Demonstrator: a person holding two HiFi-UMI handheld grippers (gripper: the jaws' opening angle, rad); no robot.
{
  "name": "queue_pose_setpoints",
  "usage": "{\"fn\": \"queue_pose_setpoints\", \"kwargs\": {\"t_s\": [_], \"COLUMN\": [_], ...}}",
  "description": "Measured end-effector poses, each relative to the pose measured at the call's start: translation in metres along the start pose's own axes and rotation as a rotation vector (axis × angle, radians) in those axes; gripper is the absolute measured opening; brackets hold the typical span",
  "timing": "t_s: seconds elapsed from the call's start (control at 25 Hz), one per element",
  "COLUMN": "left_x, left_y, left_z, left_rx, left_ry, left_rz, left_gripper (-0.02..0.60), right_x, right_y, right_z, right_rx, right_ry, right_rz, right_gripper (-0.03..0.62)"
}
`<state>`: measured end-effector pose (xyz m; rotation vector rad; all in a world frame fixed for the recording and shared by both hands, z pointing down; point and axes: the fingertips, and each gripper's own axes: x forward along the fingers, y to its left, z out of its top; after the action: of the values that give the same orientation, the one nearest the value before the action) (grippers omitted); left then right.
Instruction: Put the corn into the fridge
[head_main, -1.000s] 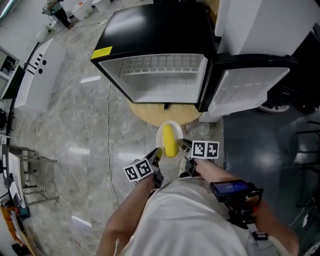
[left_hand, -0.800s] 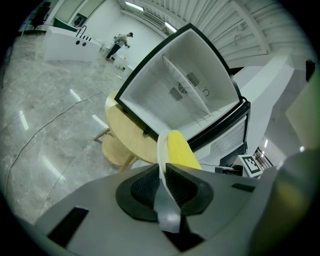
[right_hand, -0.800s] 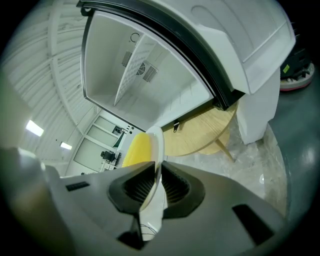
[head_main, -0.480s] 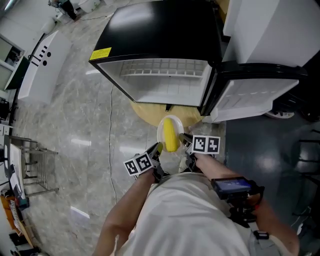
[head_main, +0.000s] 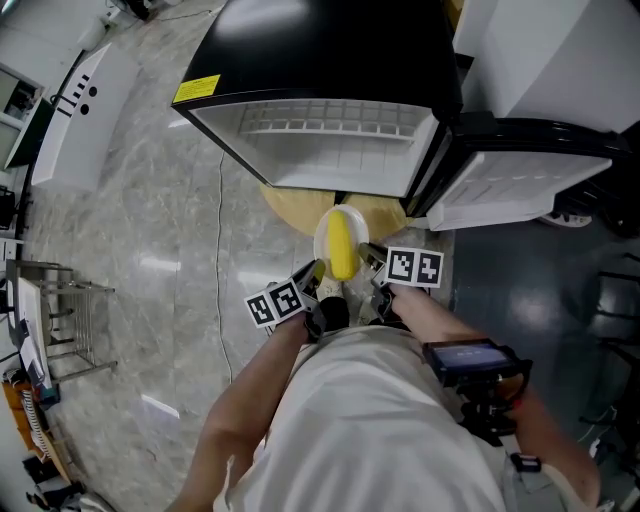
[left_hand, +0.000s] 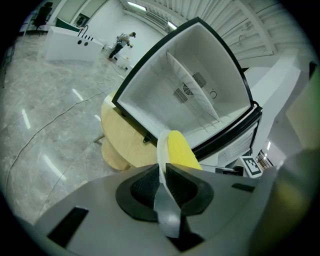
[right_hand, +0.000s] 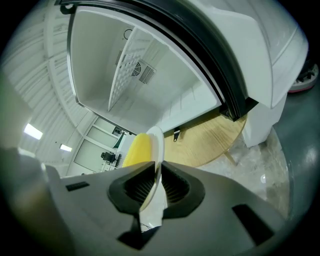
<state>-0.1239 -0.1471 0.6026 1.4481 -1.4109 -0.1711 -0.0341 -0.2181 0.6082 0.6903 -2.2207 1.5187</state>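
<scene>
Yellow corn (head_main: 341, 250) lies on white plate (head_main: 321, 235); my left gripper (head_main: 318, 271) and right gripper (head_main: 366, 256) each pinch opposite rim, so plate rides level, corn can't roll. Open fridge (head_main: 330, 150) just ahead, corn not yet inside.

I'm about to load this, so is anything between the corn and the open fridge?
Nothing visible. The corn lies on a plate held by the left gripper and right gripper, facing the open fridge; its door is swung aside.

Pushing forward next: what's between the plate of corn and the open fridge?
Head view: between plate and fridge lies only the bare front edge of the round wooden table under the fridge.
</scene>
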Motion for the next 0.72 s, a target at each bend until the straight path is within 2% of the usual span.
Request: {"fn": "queue_pose_setpoints", "kwargs": {"t_s": [0.72], "left_x": [0.05], "left_y": [0.025], "left_z": [0.073], "left_rx": [0.025], "left_ry": [0.084], "left_rz": [-0.052], "left_gripper": [0.048], "right_x": [0.056], "right_y": [-0.002], "right_z": [0.056], "right_rx": [0.062], "right_ry": [-0.05], "right_rz": [-0.058], "right_gripper": [0.044]}}
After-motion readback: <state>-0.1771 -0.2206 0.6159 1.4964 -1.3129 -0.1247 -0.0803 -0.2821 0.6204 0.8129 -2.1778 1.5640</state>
